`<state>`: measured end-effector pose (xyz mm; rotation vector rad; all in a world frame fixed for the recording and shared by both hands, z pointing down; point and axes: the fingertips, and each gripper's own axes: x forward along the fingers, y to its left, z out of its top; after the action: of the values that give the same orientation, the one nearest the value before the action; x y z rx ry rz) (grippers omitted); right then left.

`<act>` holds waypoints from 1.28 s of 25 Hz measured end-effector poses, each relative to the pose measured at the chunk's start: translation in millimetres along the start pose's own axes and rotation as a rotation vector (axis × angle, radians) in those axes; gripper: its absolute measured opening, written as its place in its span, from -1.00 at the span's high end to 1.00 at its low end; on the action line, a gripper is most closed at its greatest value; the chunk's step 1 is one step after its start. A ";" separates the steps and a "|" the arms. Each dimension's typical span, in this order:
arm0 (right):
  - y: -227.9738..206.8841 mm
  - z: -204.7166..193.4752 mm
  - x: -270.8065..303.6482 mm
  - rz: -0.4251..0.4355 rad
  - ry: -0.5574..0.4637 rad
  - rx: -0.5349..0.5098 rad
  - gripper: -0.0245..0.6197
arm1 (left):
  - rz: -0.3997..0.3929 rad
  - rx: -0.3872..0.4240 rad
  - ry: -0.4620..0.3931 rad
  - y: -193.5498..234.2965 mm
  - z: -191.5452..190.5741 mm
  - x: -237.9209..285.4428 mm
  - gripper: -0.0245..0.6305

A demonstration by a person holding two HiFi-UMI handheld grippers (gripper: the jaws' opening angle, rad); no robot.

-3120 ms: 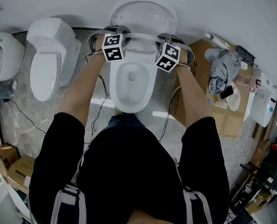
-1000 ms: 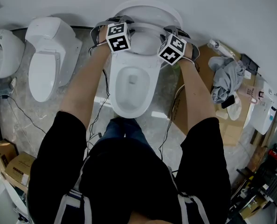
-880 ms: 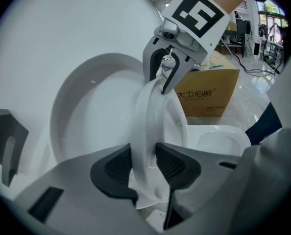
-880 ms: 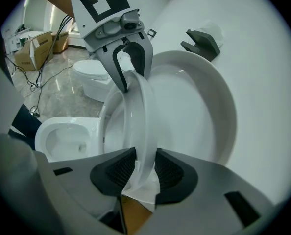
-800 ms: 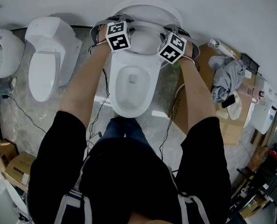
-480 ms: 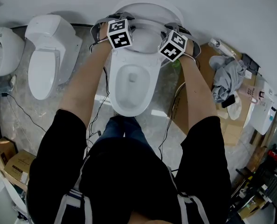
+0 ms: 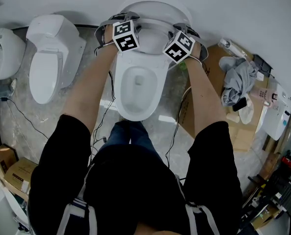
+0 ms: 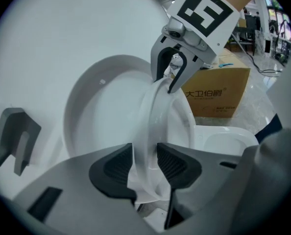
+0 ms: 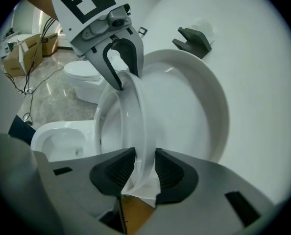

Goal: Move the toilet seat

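The white toilet seat [image 8: 155,116] stands raised on edge, close in front of the upright lid [image 7: 155,9] and above the open bowl [image 7: 138,82]. My left gripper [image 8: 145,163] grips the seat's left side; its pads touch the rim while its jaws are opening slightly. At the seat's right side, my right gripper [image 9: 144,169] is shut on the rim. In the head view both marker cubes sit at the top of the bowl, the left gripper [image 7: 123,26] and the right gripper [image 7: 182,35] facing each other across the seat [image 7: 153,27].
A second white toilet [image 7: 50,58] stands to the left, with another fixture [image 7: 6,53] beyond it. A cardboard box [image 7: 214,106] and a grey cloth [image 7: 238,80] lie to the right. Cables [image 7: 101,126] run over the floor. A grey bracket [image 9: 194,38] is on the wall.
Both grippers have moved toward the wall with the seat, which now stands steeper and closer to the lid.
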<state>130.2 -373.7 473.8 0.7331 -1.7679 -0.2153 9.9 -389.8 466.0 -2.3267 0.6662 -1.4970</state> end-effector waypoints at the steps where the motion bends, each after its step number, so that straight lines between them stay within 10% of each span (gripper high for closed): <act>1: 0.0 -1.1 -0.1 -0.012 0.000 0.009 0.47 | 0.027 -0.003 -0.006 1.9 -0.7 -1.9 0.42; 13: -10.2 2.6 -37.0 -0.199 -0.111 0.198 0.35 | 0.151 -0.237 -0.209 7.9 7.5 -53.3 0.49; 20: -4.3 13.8 -82.8 -0.292 -0.184 0.270 0.81 | 0.165 -0.361 -0.272 -8.0 8.2 -88.9 0.89; 32: 43.4 34.7 -183.2 -0.355 -0.372 0.506 0.85 | 0.226 -0.483 -0.408 -62.1 12.8 -178.5 0.91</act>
<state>110.4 -241.6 336.6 1.4515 -2.0592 -0.1465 -27.5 -242.9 352.4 -2.6681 1.2229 -0.7851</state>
